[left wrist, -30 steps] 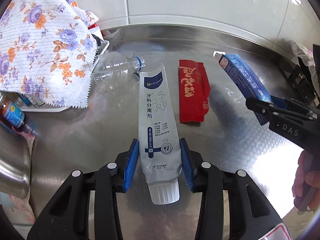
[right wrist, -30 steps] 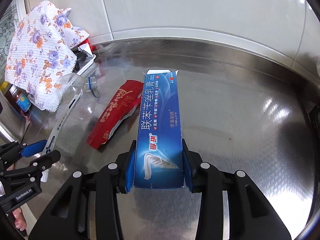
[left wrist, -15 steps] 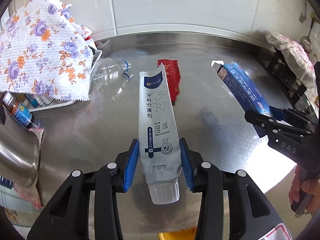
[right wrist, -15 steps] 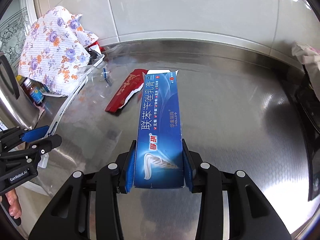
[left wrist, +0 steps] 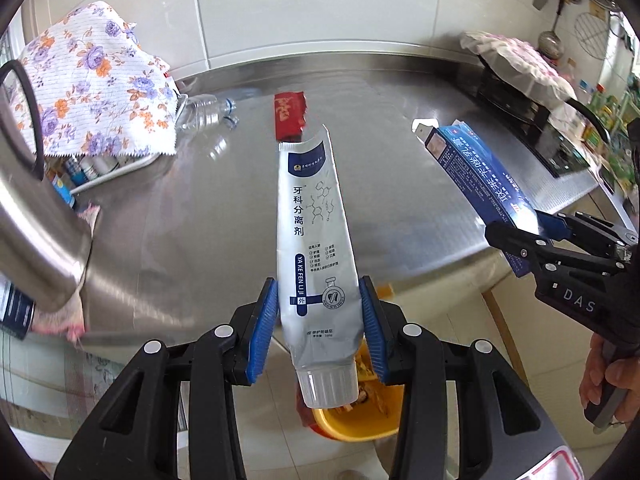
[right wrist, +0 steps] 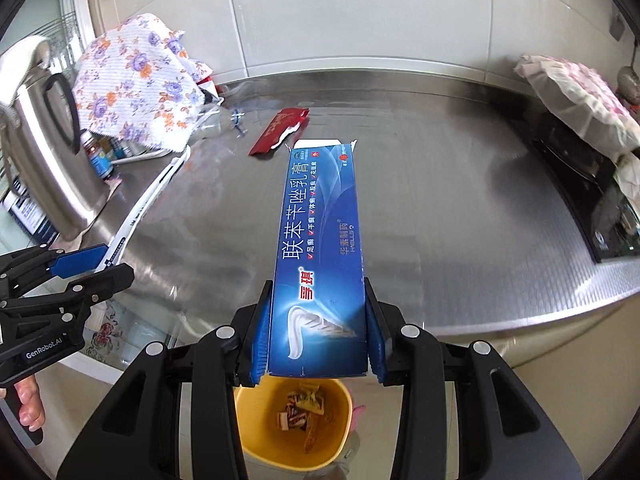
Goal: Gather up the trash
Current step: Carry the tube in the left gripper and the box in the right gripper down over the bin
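Note:
My left gripper [left wrist: 320, 326] is shut on a silver toothpaste tube [left wrist: 314, 240], cap toward the camera. My right gripper [right wrist: 318, 330] is shut on a blue toothpaste box [right wrist: 320, 248]. Both are held past the front edge of the steel counter [right wrist: 460, 216], above a yellow bin [right wrist: 292, 446] on the floor that holds several wrappers. The bin [left wrist: 352, 420] also shows below the tube in the left wrist view. A red wrapper [left wrist: 289, 114] and a clear plastic bottle [left wrist: 204, 109] still lie on the counter.
A flowered cloth [left wrist: 92, 92] covers a rack of small bottles at the back left. A steel kettle [right wrist: 44, 148] stands at the left edge. A black stove [right wrist: 588, 184] with a cloth-covered item sits on the right. A hand [left wrist: 612, 376] grips the right tool.
Both grippers have drawn back from over the counter to beyond its front edge, carrying the tube and the box. The yellow bin has come into view beneath them.

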A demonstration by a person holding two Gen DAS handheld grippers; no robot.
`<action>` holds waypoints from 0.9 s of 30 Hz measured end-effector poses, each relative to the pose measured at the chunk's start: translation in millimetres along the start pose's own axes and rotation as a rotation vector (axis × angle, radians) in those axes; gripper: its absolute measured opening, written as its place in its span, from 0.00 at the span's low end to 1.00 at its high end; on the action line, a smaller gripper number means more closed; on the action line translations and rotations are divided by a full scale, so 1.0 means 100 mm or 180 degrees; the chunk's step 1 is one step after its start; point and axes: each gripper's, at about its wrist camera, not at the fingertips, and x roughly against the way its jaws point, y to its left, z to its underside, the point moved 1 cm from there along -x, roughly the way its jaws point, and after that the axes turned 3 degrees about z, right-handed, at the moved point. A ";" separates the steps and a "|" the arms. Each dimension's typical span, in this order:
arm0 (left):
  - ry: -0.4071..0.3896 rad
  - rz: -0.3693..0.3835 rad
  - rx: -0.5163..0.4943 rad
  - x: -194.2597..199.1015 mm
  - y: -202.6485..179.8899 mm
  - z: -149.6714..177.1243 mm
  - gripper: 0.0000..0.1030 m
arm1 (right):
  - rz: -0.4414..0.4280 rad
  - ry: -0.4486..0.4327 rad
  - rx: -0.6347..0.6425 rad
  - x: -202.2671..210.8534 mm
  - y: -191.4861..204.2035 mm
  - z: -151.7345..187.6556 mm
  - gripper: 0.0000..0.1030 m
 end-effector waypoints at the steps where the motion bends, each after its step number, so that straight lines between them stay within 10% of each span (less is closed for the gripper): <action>1: 0.0009 0.0011 -0.0017 0.05 -0.03 0.09 0.39 | 0.0001 0.0000 -0.0010 0.08 0.01 0.09 0.40; 14: 0.0373 0.0165 -0.0060 0.09 -0.33 0.98 0.39 | -0.0115 0.0290 0.0031 0.58 0.08 1.17 0.40; 27: 0.1039 0.0338 -0.0023 -0.82 -0.48 1.60 0.39 | -0.0318 0.1199 0.0187 -0.28 -0.09 2.02 0.40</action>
